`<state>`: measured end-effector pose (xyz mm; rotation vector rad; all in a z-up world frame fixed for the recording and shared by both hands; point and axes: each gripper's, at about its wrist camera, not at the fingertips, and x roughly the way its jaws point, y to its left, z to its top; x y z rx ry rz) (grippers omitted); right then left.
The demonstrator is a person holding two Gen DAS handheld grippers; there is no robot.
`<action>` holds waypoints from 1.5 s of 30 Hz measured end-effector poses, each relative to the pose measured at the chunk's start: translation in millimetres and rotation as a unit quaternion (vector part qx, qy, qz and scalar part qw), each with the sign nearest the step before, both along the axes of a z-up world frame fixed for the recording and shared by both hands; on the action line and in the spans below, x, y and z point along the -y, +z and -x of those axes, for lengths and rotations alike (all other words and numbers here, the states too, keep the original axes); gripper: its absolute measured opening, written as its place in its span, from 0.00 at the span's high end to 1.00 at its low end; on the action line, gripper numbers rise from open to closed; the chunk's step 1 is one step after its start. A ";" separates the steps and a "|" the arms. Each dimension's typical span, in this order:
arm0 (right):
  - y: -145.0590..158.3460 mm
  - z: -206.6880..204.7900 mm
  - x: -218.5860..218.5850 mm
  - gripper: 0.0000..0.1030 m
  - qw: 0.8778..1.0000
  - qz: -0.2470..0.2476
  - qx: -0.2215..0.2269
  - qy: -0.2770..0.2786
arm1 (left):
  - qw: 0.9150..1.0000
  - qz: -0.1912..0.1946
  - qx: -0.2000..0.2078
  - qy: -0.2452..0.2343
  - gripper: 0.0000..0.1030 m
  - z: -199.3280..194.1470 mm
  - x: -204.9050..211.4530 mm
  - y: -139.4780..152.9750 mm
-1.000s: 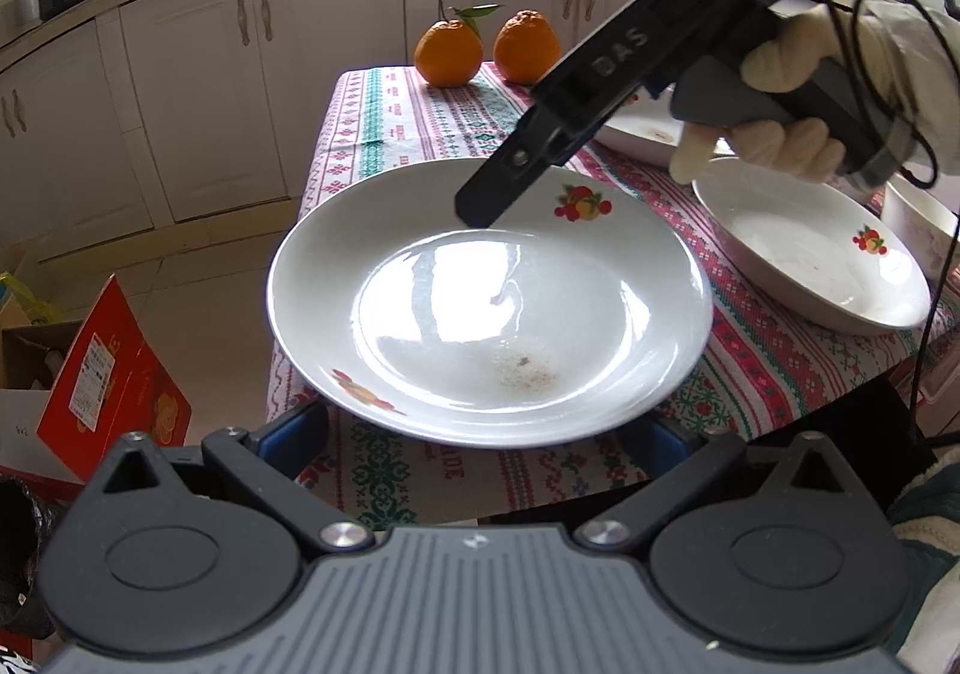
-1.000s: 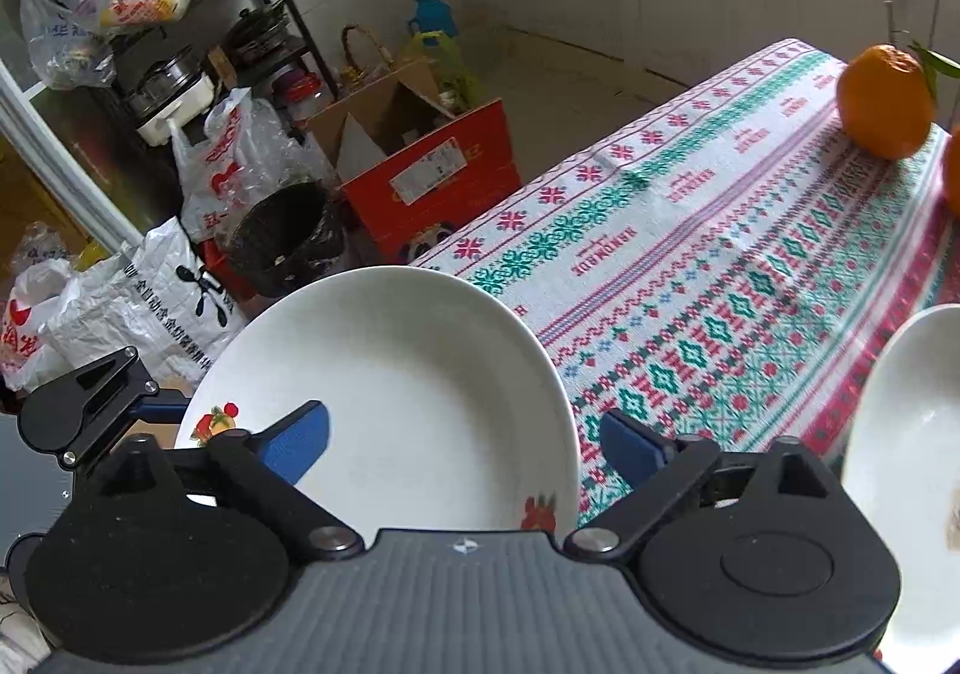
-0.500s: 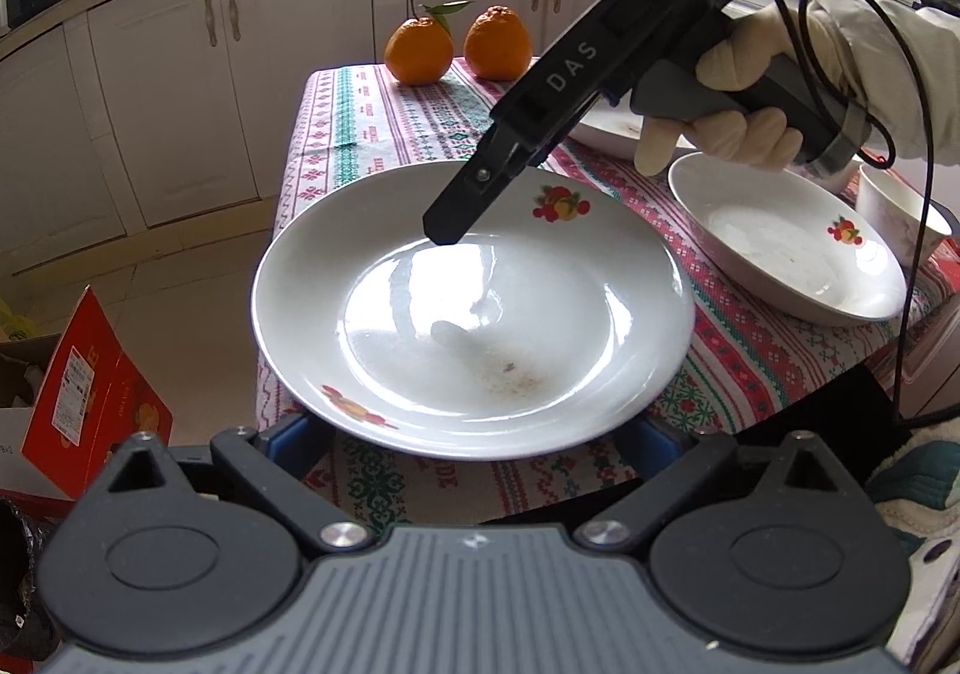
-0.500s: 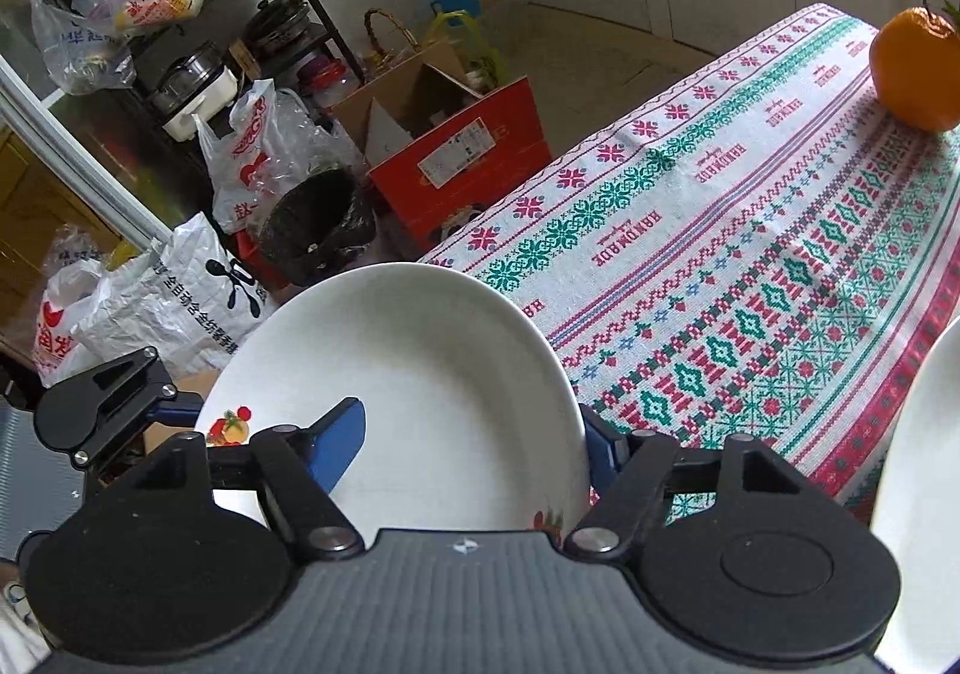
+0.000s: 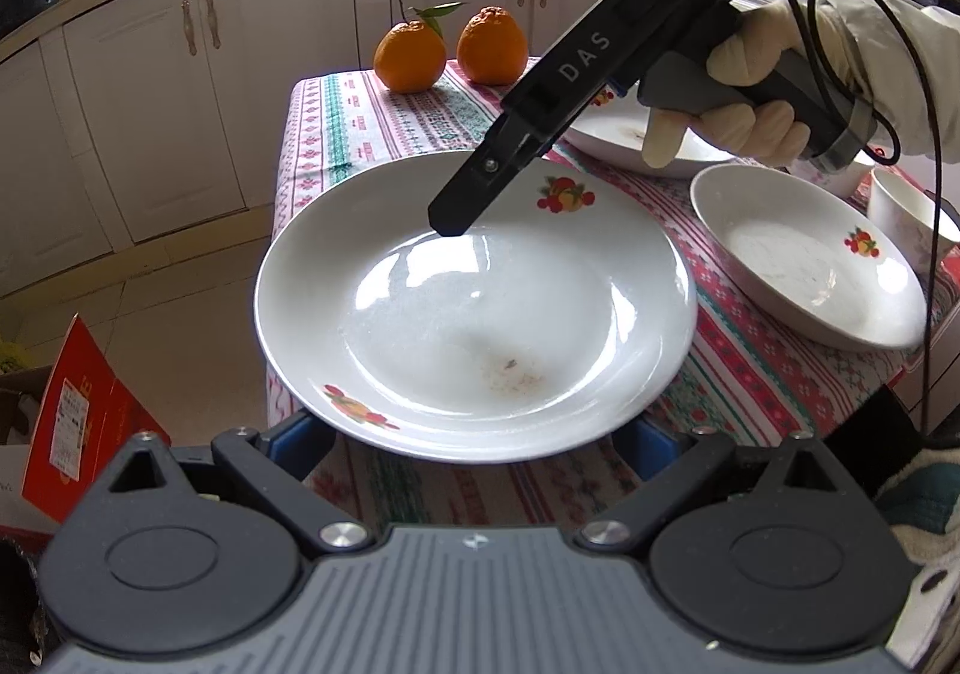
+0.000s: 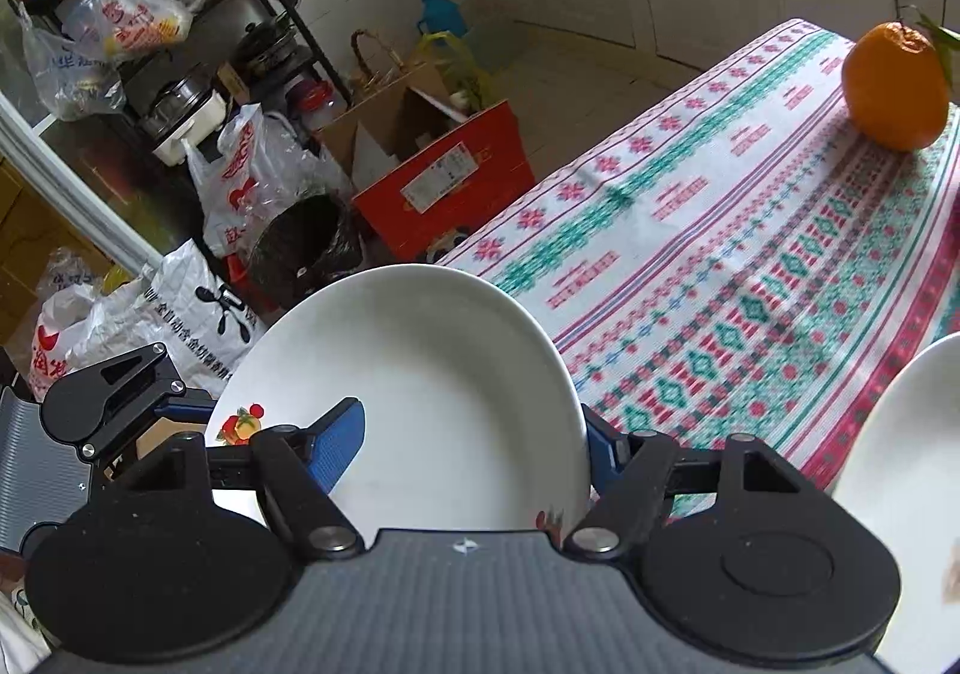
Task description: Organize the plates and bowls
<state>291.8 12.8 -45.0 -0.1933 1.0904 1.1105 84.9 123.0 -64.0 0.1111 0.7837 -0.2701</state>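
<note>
At the surface's [image 5: 384,128] near left corner, both the left claw [image 5: 474,443] and right claw [image 6: 474,437] stand wide astride the fruit-printed plate [image 5: 474,308], neither visibly clamping it.

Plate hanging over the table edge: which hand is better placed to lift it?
Right. The right gripper straddles the rim of the plate, one finger above; the left gripper has its fingers spread beneath it.

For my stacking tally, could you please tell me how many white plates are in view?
3: the front plate at the near table edge under the right gripper, a second to its right, and a third partly hidden behind the gripper. Others may be hidden.
</note>
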 end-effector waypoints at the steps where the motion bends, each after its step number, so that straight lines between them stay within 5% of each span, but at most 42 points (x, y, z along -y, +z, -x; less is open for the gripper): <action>1: 0.1 -3.2 0.2 0.23 1.000 0.000 0.001 -0.003 | 1.000 0.001 -0.001 -0.002 0.05 -3.8 -0.5 -0.1; 20: -5.1 -57.9 3.1 0.23 0.999 -0.006 0.016 -0.048 | 1.000 -0.010 0.003 -0.016 0.05 -62.2 -6.6 -3.7; 45: -11.8 -66.5 6.3 0.20 0.997 0.008 0.030 -0.064 | 0.999 -0.022 0.010 -0.028 0.05 -68.8 -1.4 -1.6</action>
